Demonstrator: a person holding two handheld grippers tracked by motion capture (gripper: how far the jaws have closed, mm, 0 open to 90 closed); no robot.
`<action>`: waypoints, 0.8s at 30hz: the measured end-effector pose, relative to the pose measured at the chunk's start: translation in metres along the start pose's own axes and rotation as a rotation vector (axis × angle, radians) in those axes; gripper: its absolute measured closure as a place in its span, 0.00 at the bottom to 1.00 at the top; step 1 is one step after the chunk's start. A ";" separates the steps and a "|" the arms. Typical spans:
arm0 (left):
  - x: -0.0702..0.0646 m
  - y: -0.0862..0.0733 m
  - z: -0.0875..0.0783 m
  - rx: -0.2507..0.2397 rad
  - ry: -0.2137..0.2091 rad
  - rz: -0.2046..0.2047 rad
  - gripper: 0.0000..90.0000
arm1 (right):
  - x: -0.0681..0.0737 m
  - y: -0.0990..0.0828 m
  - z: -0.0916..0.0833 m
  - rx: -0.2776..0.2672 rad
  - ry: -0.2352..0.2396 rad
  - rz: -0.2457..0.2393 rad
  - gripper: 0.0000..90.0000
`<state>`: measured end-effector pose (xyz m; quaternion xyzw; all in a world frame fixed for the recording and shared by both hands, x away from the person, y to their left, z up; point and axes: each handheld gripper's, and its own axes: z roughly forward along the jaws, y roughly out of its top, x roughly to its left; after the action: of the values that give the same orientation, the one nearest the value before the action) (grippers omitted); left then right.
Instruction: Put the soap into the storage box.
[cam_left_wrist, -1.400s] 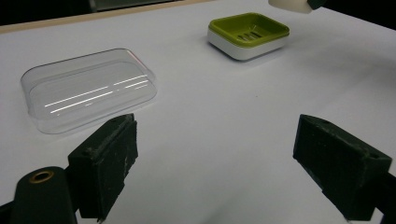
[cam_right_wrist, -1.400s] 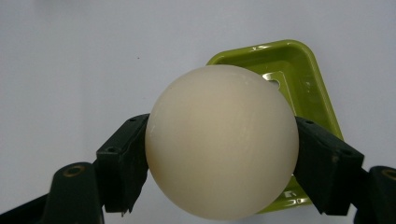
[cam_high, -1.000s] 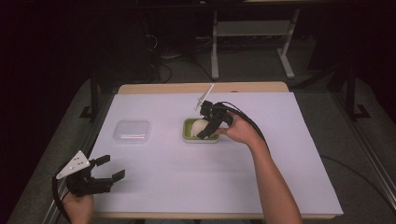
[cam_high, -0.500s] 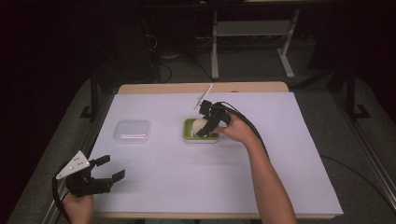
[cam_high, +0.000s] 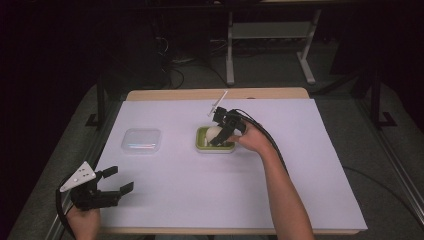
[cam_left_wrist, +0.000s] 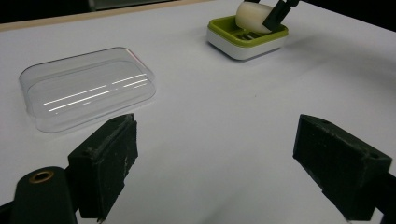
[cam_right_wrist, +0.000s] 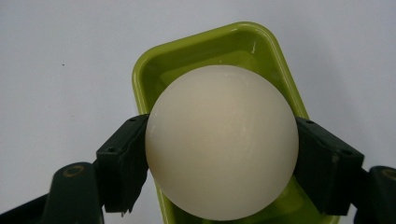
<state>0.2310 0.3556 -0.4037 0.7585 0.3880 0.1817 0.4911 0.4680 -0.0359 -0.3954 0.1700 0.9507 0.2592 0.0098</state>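
Right now —
Right hand-held gripper: clamped on soap over green dish.
Left hand-held gripper: jaws apart, empty, near clear lid.

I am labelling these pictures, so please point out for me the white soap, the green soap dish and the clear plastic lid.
white soap (cam_right_wrist: 222, 140), right gripper view, middle of its rounded face.
green soap dish (cam_left_wrist: 224, 32), left gripper view, its near green rim.
clear plastic lid (cam_high: 142, 140), high view, middle of its top.
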 end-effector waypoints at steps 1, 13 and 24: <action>0.000 0.000 0.000 -0.002 0.000 -0.001 0.15 | 0.000 0.000 0.000 0.004 -0.003 0.000 0.27; -0.001 0.000 0.001 0.002 -0.002 0.005 0.15 | 0.000 0.001 0.005 0.015 -0.010 0.004 0.27; -0.001 0.000 0.001 0.003 -0.002 0.005 0.15 | -0.001 0.001 0.008 0.019 -0.010 0.011 0.27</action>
<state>0.2310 0.3545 -0.4035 0.7604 0.3857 0.1817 0.4900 0.4703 -0.0322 -0.4019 0.1765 0.9521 0.2493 0.0114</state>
